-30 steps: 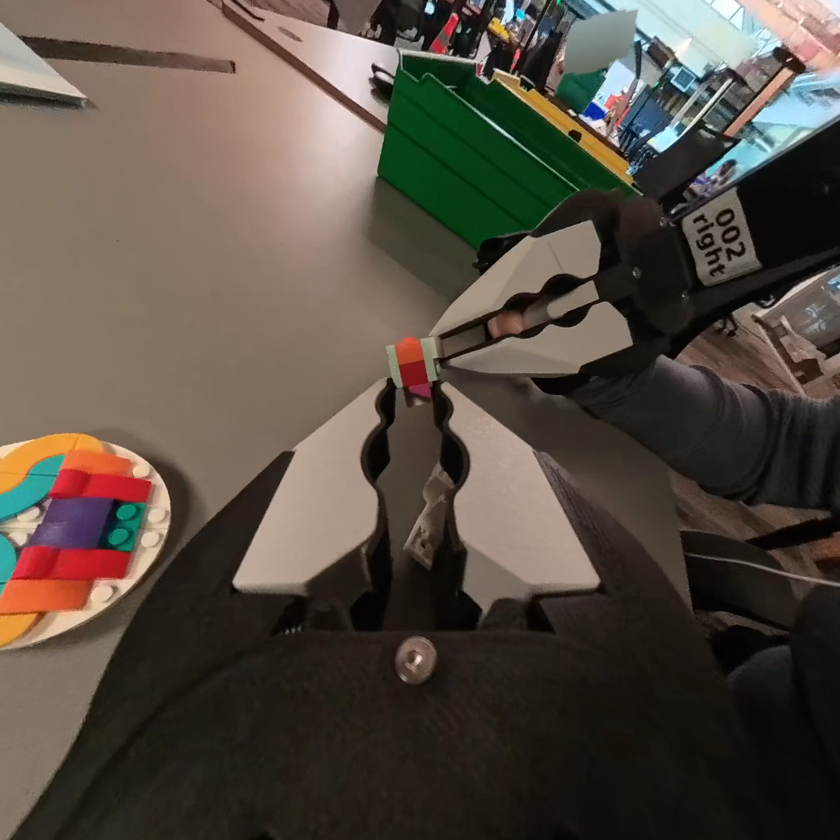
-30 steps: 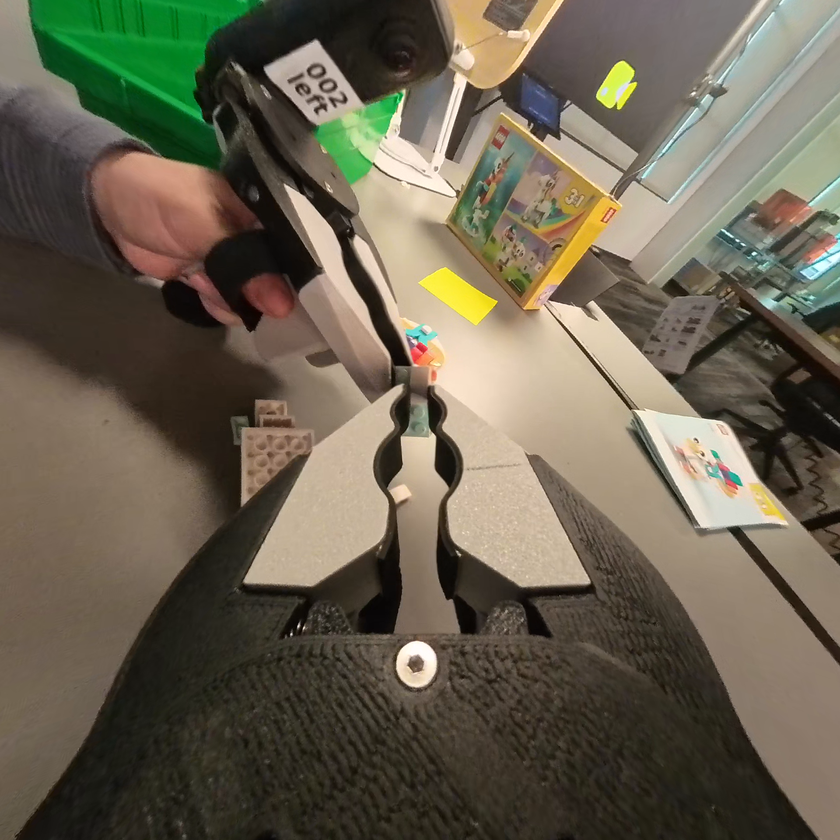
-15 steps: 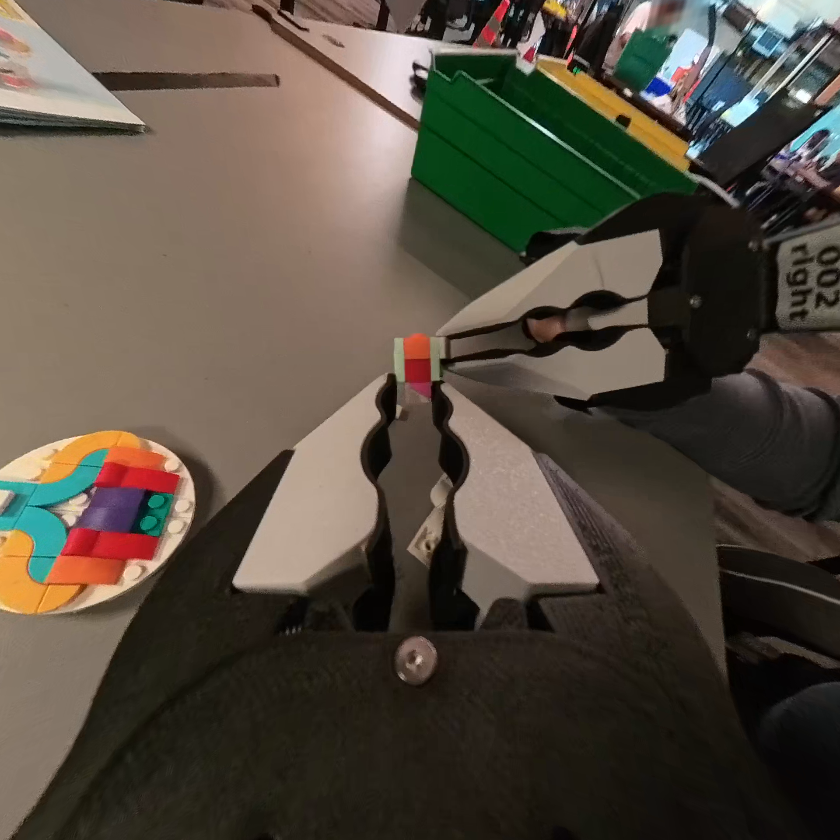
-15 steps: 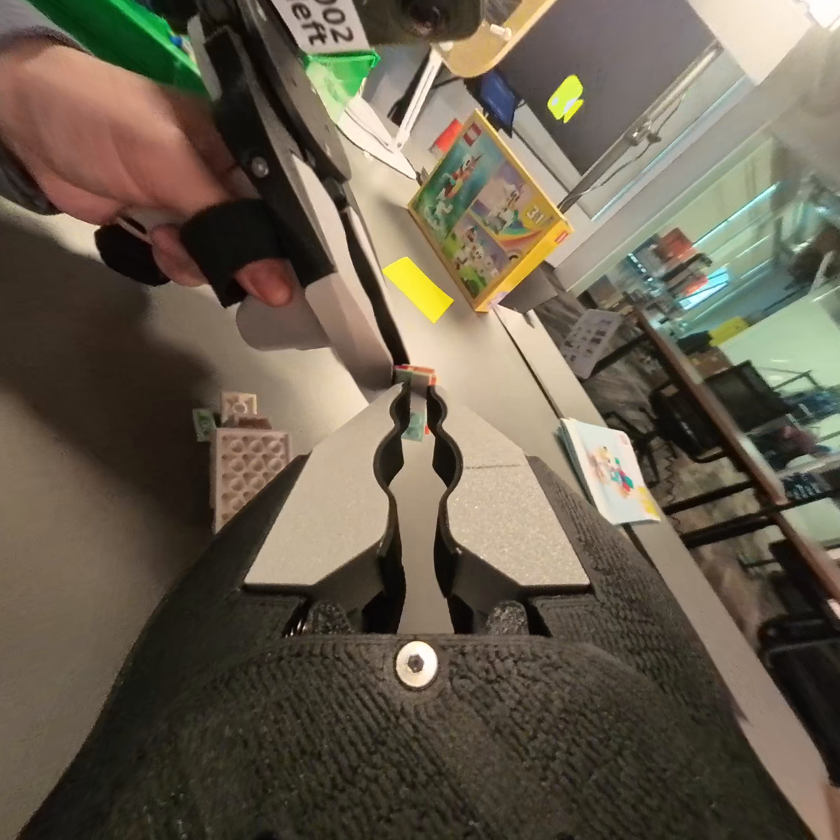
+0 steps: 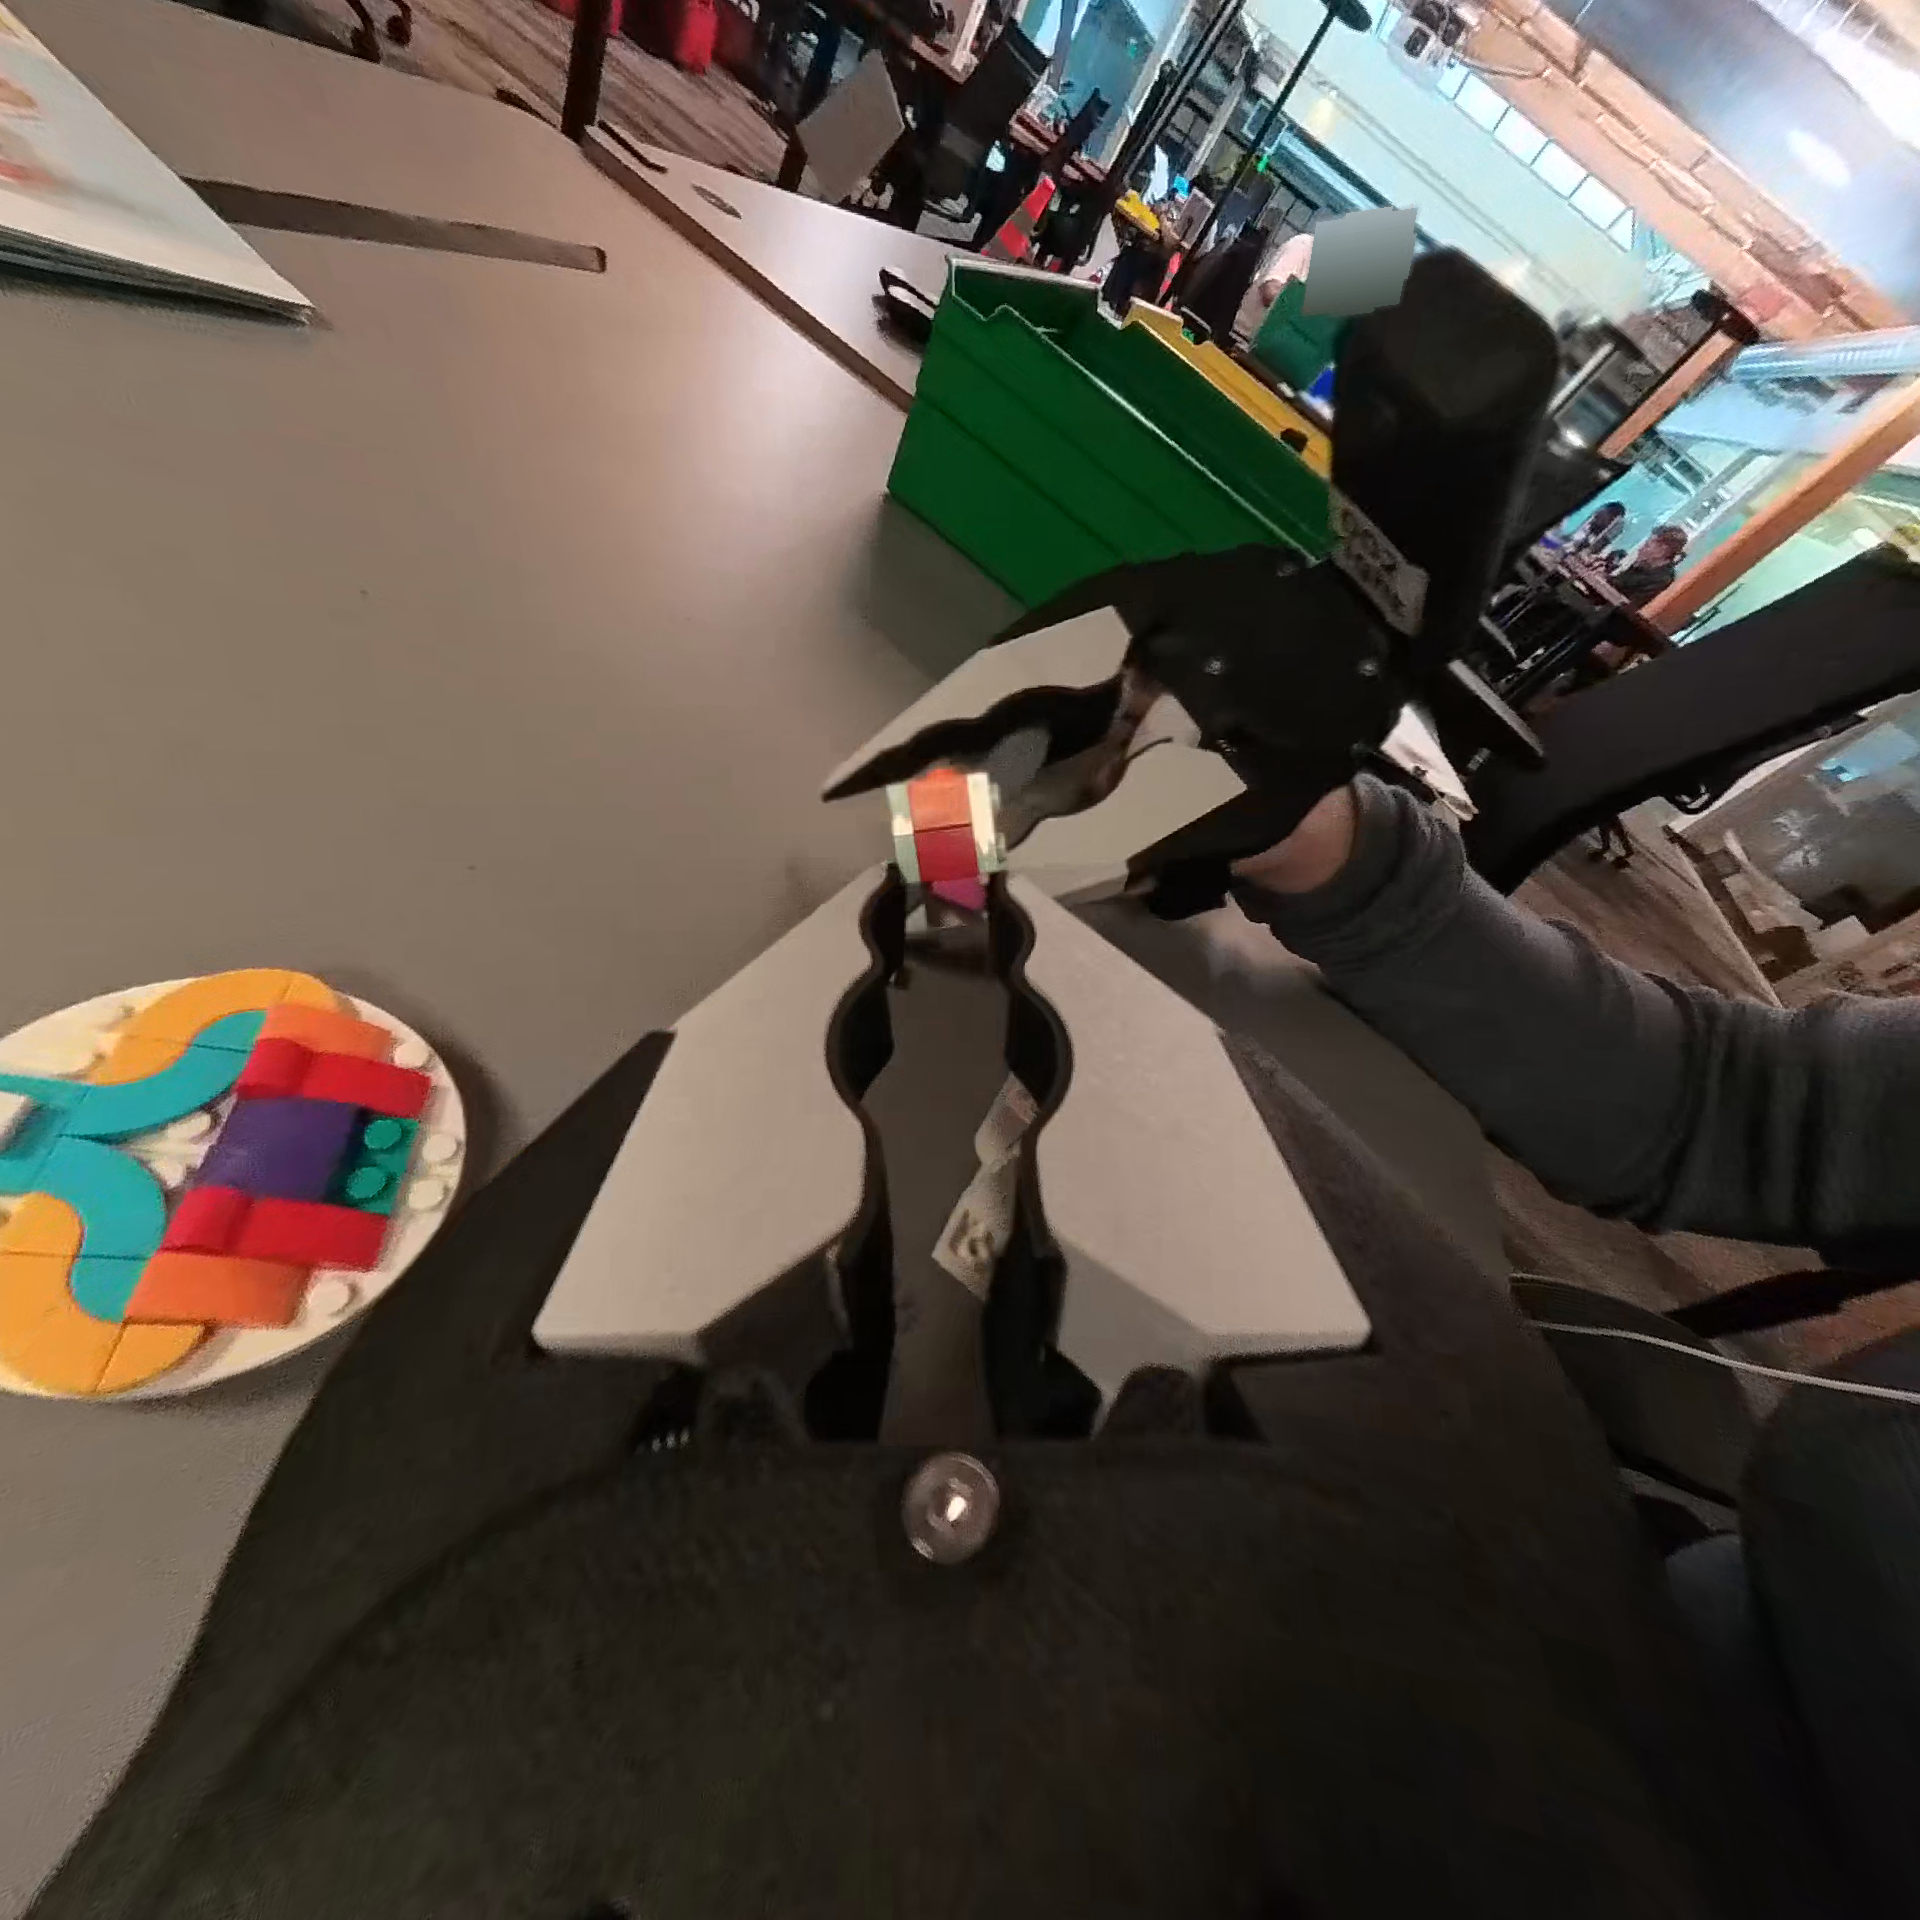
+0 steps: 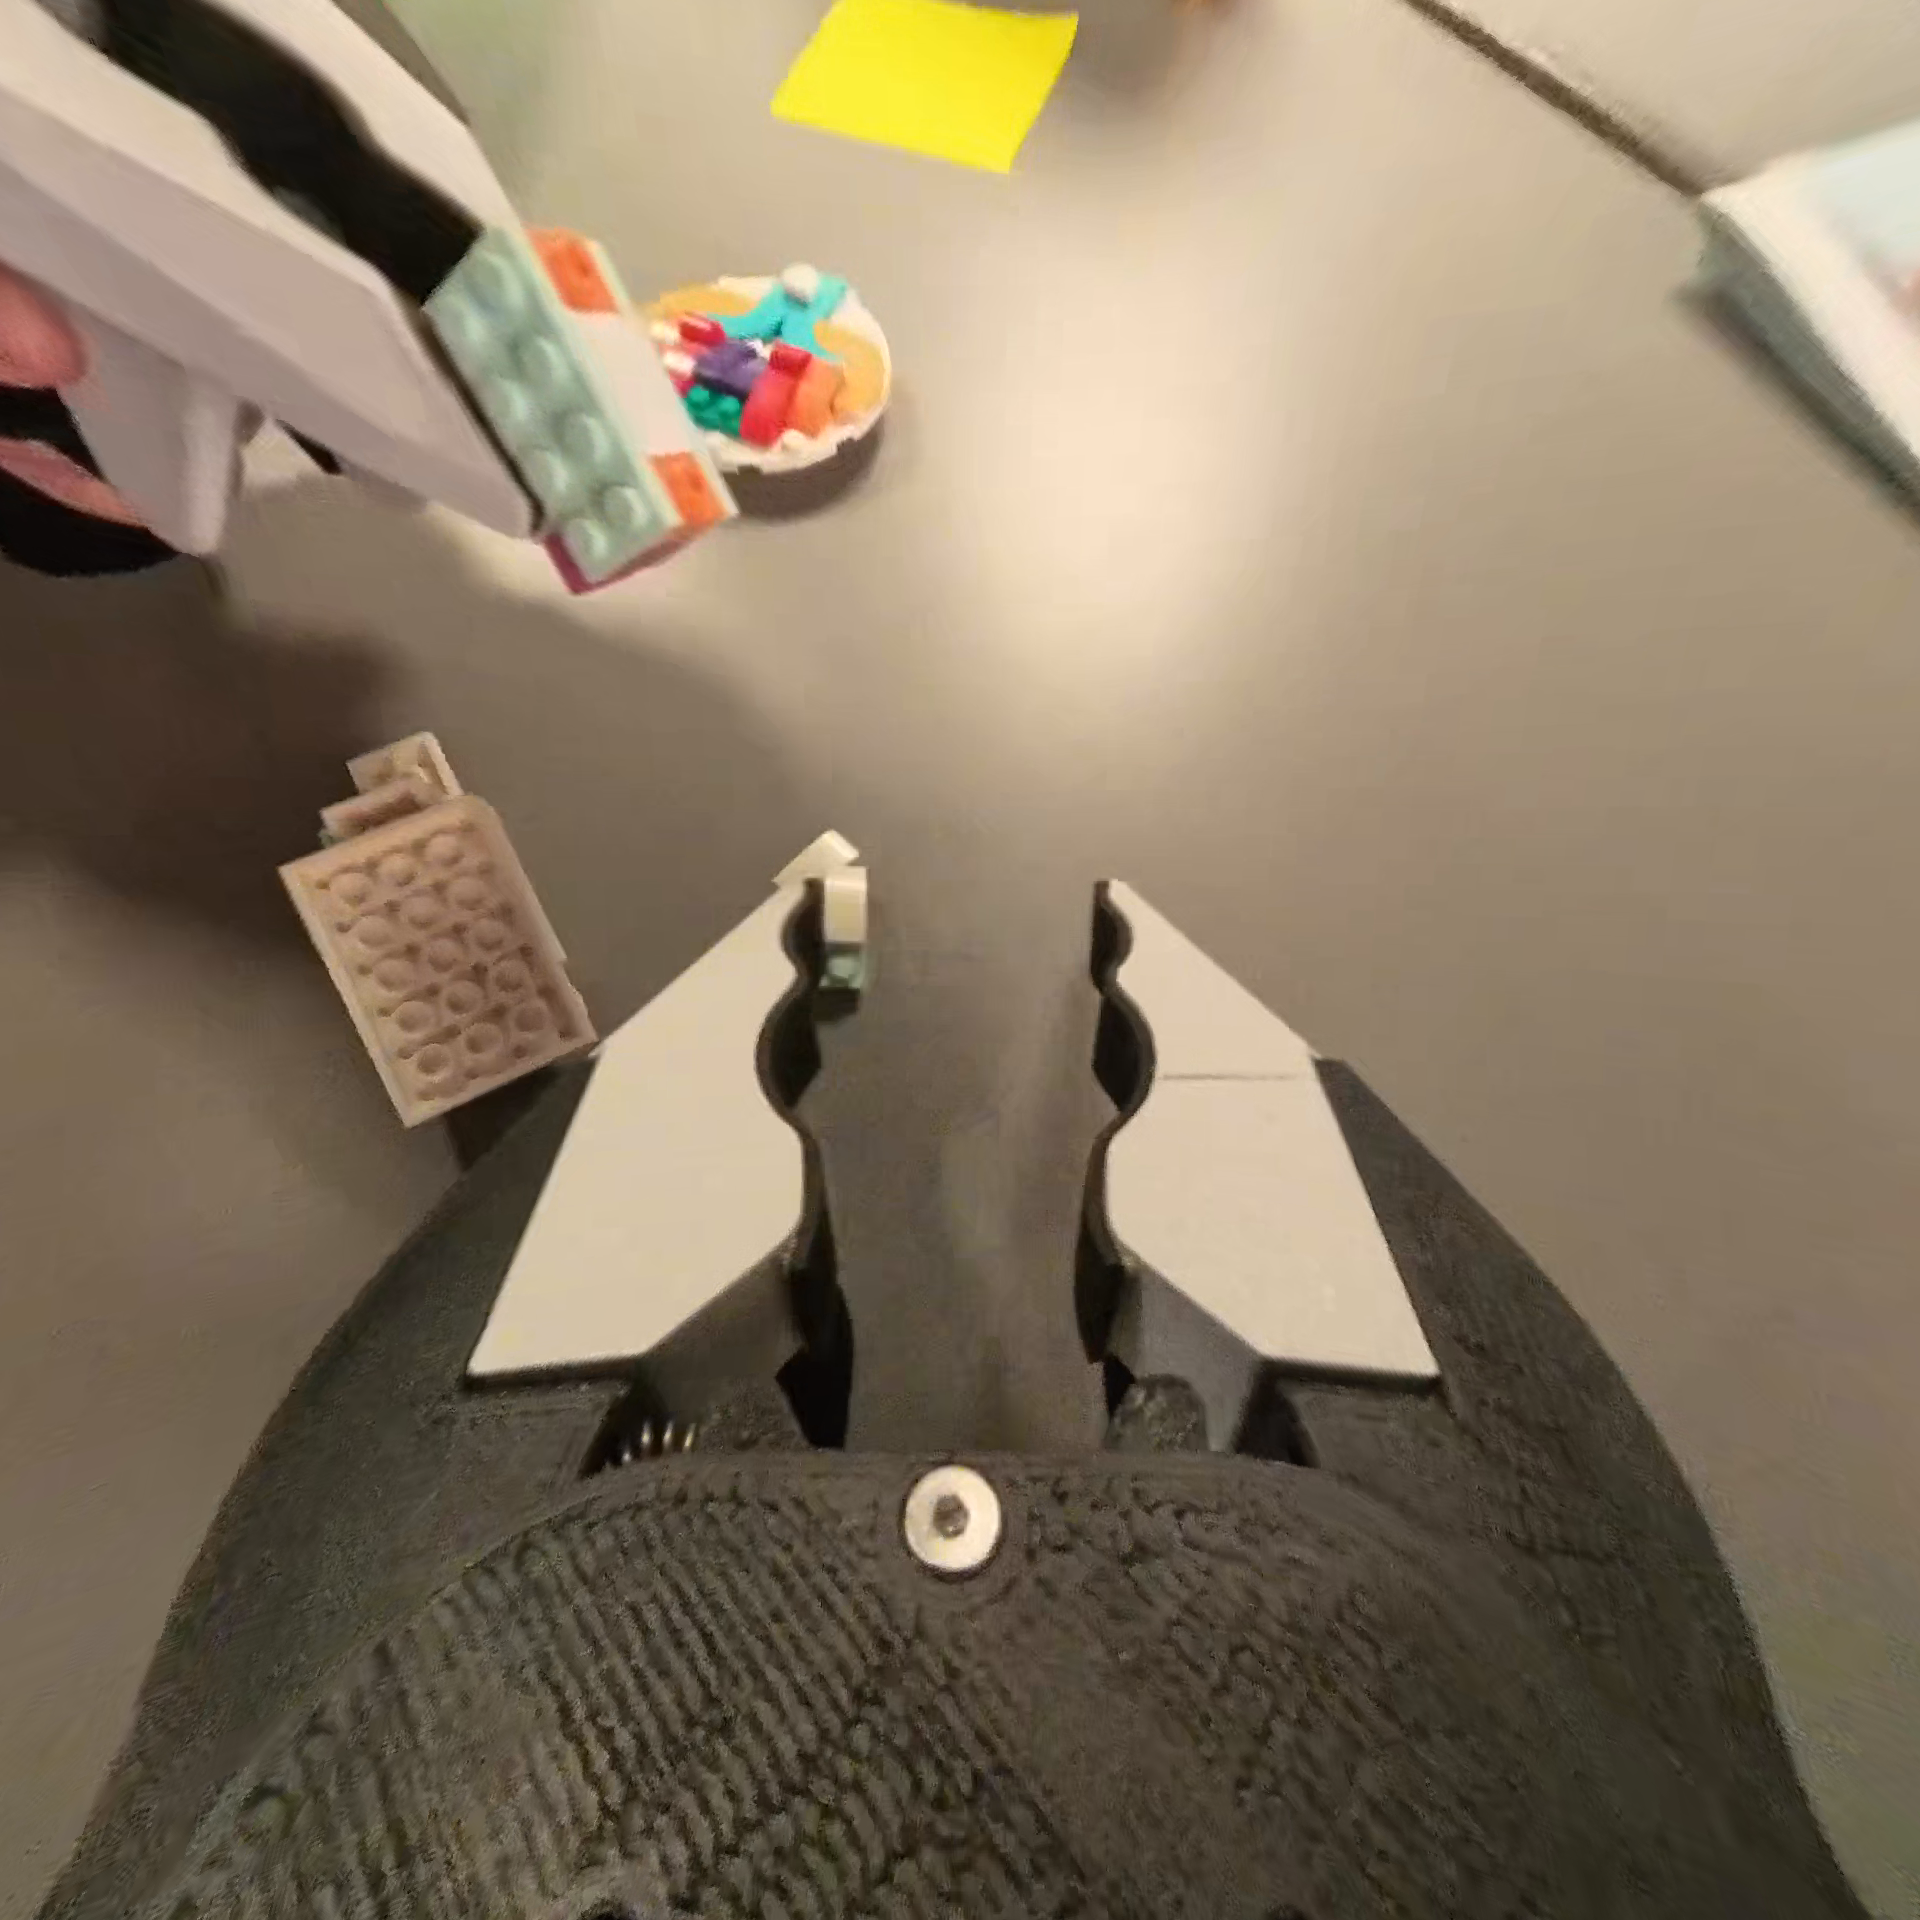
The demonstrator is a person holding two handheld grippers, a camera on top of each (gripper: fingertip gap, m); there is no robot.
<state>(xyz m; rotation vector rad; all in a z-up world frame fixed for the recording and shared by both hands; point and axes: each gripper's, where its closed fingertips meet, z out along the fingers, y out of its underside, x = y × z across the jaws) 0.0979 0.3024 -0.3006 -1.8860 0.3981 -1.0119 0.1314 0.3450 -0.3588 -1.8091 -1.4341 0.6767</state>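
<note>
My left gripper (image 5: pixel 940 904) is shut on a small brick assembly (image 5: pixel 943 847) of pale green plates with orange, red and magenta bricks, held above the grey table (image 5: pixel 468 623). The assembly also shows in the right wrist view (image 6: pixel 561 416), at the upper left in the left gripper's fingers (image 6: pixel 260 281). My right gripper (image 6: pixel 966 904) is open and points down at the table. A small white and pale green piece (image 6: pixel 842 935) lies against its left fingertip; I cannot tell whether it rests on the table. In the left wrist view the right gripper's fingers (image 5: pixel 997 665) are just behind the assembly.
A round white plate (image 5: pixel 436 1174) with colourful bricks lies at the left, also in the right wrist view (image 6: pixel 862 416). A tan plate stack (image 6: pixel 436 966) lies left of my right gripper. Yellow note (image 6: pixel 925 78), booklet (image 6: pixel 1829 281), green bins (image 5: pixel 1039 457). Spacing between my two grippers at the tips: around 8 cm. My right gripper's tips are some 6 cm from the tan plate stack (image 6: pixel 436 966).
My right gripper has opened, let go of the assembly and tipped down toward the table. My left gripper still holds the assembly.
</note>
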